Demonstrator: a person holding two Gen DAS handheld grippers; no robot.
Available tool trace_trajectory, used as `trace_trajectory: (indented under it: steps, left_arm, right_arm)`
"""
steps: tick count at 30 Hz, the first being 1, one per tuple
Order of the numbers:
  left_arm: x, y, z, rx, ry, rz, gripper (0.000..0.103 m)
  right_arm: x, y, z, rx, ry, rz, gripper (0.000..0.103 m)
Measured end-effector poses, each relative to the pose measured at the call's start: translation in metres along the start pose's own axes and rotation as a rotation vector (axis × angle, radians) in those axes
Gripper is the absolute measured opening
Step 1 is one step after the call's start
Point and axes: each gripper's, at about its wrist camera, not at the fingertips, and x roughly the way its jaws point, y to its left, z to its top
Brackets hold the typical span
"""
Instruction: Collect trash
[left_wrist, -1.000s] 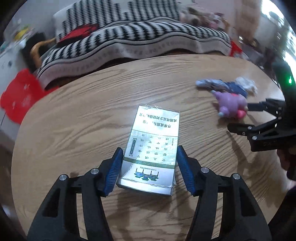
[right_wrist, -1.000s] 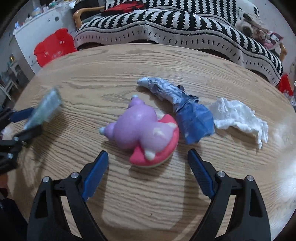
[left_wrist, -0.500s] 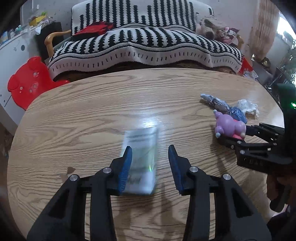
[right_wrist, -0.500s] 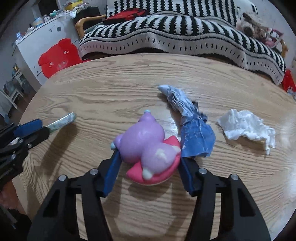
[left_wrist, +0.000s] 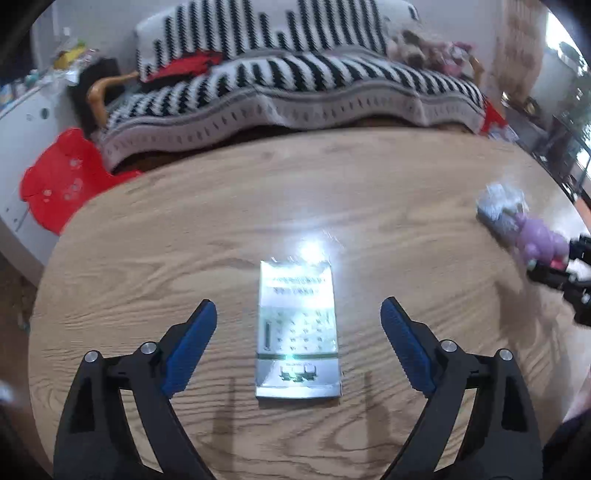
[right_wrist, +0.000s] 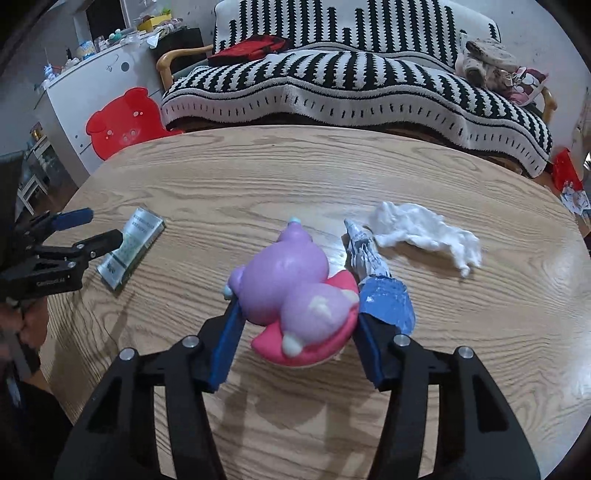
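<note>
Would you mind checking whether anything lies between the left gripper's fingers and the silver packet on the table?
Nothing visible does. The left gripper has just opened wide, and the silver packet lies flat on the wooden table between its blue fingers, clear of both. The purple toy and the other litter lie far off to the right.

left hand-held gripper: jaws just spread wide | right hand-held gripper: clamped
</note>
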Motion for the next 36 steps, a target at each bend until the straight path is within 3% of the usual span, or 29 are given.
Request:
trace_trajectory:
  steps: [4, 6, 9, 15, 19, 23, 29, 36]
  left_arm:
    - [0.018, -0.011, -0.006, 0.084, 0.055, 0.008, 0.082]
    - [0.024, -0.012, -0.009, 0.107, 0.07, 0.024, 0.075]
    - [0.03, -0.005, -0.012, 0.077, 0.095, 0.01, 0.056]
    - [0.02, 0.001, -0.01, 0.005, 0.092, -0.028, 0.055]
    - [-0.002, -0.014, 0.001, -0.014, 0.03, -0.044, 0.055]
    - [-0.023, -0.049, 0.014, 0.01, -0.018, -0.085, 0.055]
    - [-0.035, -0.122, 0.024, 0.115, -0.023, -0.151, 0.055]
    - [-0.038, -0.203, 0.026, 0.246, -0.039, -0.218, 0.055]
  right_arm:
    - [-0.006, -0.01, -0.004, 0.02, -0.009, 0.0, 0.056]
    - [-0.009, -0.013, -0.004, 0.028, -0.013, 0.0, 0.056]
    - [-0.012, -0.015, -0.005, 0.034, -0.018, 0.005, 0.056]
    - [-0.015, -0.01, -0.005, 0.03, -0.025, 0.011, 0.056]
    - [-0.02, -0.012, -0.008, 0.034, -0.03, 0.005, 0.056]
    - [-0.027, -0.023, -0.013, 0.053, -0.034, -0.014, 0.056]
    - [-0.046, -0.054, -0.03, 0.11, -0.042, -0.057, 0.056]
    - [-0.091, -0.118, -0.078, 0.244, -0.071, -0.144, 0.056]
